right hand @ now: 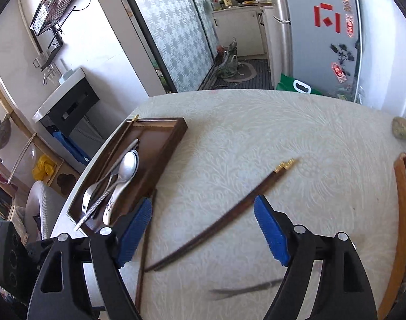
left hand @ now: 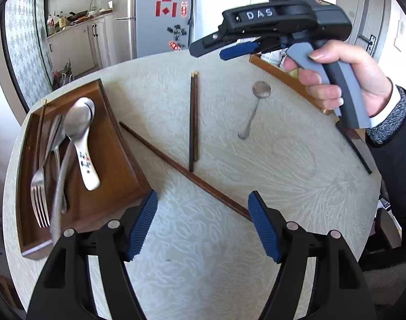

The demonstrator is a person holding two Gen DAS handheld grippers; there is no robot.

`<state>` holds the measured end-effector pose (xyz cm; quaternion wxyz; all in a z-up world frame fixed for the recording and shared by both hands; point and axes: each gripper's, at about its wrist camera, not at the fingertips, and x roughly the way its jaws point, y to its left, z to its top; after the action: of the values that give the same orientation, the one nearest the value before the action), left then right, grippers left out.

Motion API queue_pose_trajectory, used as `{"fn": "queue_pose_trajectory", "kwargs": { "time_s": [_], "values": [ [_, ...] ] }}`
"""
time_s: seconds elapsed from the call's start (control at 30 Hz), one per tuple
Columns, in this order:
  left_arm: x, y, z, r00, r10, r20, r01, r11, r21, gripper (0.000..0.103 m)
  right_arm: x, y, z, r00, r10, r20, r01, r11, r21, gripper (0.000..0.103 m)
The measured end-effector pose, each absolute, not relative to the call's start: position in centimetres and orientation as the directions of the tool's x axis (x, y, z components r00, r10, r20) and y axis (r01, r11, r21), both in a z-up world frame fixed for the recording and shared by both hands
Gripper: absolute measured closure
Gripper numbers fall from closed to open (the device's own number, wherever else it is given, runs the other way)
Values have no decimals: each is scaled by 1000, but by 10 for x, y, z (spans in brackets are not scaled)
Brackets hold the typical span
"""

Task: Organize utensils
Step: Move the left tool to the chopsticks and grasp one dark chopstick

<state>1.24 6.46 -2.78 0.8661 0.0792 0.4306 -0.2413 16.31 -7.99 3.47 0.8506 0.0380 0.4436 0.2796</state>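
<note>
A brown wooden tray at the table's left holds a fork, metal spoons, a white ceramic spoon and a chopstick. On the cloth lie a pair of dark chopsticks, a single long chopstick and a metal spoon. My left gripper is open and empty above the long chopstick's near end. My right gripper is open and empty above the chopstick pair; in the left wrist view it hovers at the far right. The tray also shows in the right wrist view.
A second wooden tray lies at the table's far right edge, partly behind the right hand. A black strip lies near it. A fridge and kitchen counter stand beyond the round table.
</note>
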Motion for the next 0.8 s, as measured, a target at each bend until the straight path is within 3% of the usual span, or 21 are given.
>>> {"fn": "queue_pose_trajectory", "kwargs": {
  "time_s": [0.17,0.4,0.47,0.53,0.67,0.7,0.8],
  "values": [
    [5,44,-51,482,-300,-823,410,908,-91,30,145,-93,25,445,534,-719,-448,828,338,23],
    [6,28,-57,526,-208,-824,359,933,-6,30,122,-82,18,417,570,-708,-501,794,344,23],
    [8,29,-56,531,-202,-823,348,937,-5,38,118,-77,17,406,584,-703,-519,780,348,23],
    [6,30,-54,529,-204,-824,351,936,-6,66,115,-75,17,398,596,-697,-532,769,354,23],
    [4,30,-50,521,-208,-828,367,930,-2,76,117,-78,15,394,608,-689,-529,763,370,23],
    [4,31,-50,519,-210,-828,373,928,-2,86,117,-78,14,395,608,-689,-527,764,373,23],
    [6,32,-49,514,-229,-826,391,920,-12,96,119,-80,10,390,609,-690,-519,765,381,23]
  ]
}}
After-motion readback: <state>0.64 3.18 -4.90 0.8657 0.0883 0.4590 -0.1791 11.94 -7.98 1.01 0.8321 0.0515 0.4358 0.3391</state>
